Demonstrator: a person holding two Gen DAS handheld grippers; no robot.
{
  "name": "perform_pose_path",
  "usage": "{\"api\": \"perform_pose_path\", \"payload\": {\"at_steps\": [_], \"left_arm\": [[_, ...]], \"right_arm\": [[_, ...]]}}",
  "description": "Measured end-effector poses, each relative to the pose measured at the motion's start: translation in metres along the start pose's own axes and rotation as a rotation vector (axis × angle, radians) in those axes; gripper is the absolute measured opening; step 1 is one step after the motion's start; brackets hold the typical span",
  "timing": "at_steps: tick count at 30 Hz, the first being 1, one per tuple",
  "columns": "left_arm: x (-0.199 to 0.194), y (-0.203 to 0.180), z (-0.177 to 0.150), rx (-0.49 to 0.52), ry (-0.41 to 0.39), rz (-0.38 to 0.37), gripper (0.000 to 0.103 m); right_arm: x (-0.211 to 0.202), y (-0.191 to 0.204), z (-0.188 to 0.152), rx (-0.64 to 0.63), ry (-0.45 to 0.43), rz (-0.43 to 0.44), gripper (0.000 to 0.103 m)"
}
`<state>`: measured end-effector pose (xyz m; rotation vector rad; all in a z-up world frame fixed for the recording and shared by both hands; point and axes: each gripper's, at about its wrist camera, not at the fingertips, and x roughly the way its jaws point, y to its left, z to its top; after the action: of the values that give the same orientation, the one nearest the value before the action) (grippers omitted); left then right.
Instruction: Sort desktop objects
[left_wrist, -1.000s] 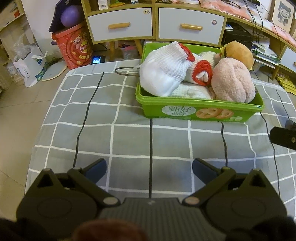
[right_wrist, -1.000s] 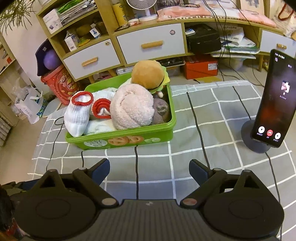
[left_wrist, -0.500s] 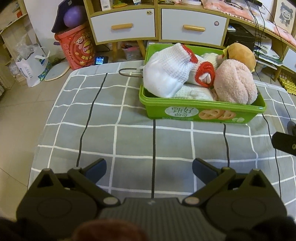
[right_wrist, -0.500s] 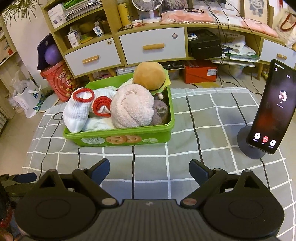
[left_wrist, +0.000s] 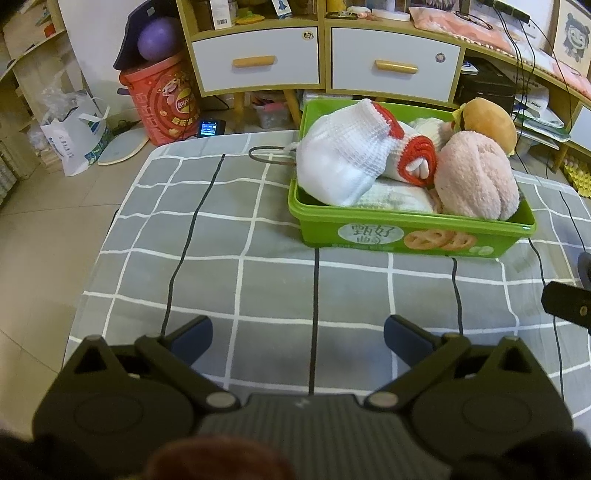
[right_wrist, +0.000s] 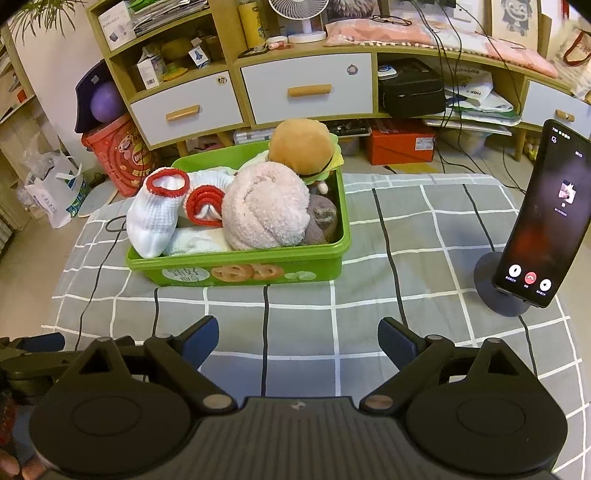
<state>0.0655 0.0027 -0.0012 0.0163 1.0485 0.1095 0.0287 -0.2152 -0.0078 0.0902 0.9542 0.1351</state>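
Left hand-held gripper (left_wrist: 297, 334): black, with dark blue pads (left_wrist: 192, 334); its fingers are spread wide with nothing between them; it hovers over the near part of the tabletop (left_wrist: 236, 280), which wears a grey cloth checked in white lines and black stripes
Right hand-held gripper (right_wrist: 297, 338): same build; fingers likewise wide apart and empty; it hangs above the cloth, short of the box
Green plastic box (right_wrist: 240, 271): rectangular, resting on the cloth ahead of both grippers; well apart from the left one and off to its right; nearly straight ahead of the right one, a little to its left
Box contents: a white knitted sock with a red cuff (left_wrist: 341, 168) on the left side, leaning over the rim; a second red-cuffed sock (right_wrist: 205, 201) beside it; a rolled fluffy pink towel (right_wrist: 266, 210) in the middle; a plush hamburger toy (right_wrist: 301, 147) at the far right corner; a folded white cloth (left_wrist: 395, 197) underneath
Box label: Chinese characters in a pale oval, not clearly legible, next to printed pretzel-shaped cookies (left_wrist: 439, 240)
Black smartphone on a round dark stand (right_wrist: 546, 221): upright at the right of the tabletop; its screen shows a call display with a red button
Red bucket (left_wrist: 164, 101): on the floor beyond the tabletop; reads "Lay's"
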Motion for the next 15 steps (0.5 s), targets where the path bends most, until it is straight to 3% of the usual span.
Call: {"api": "perform_pose_path", "payload": {"at_steps": [15], "left_arm": [[0.0017,-0.0091,-0.0028,0.028,0.004,0.0,0.102]], "right_arm": [[0.0042,0.0011,-0.0051,-0.024,0.017,-0.011,0.094]]}}
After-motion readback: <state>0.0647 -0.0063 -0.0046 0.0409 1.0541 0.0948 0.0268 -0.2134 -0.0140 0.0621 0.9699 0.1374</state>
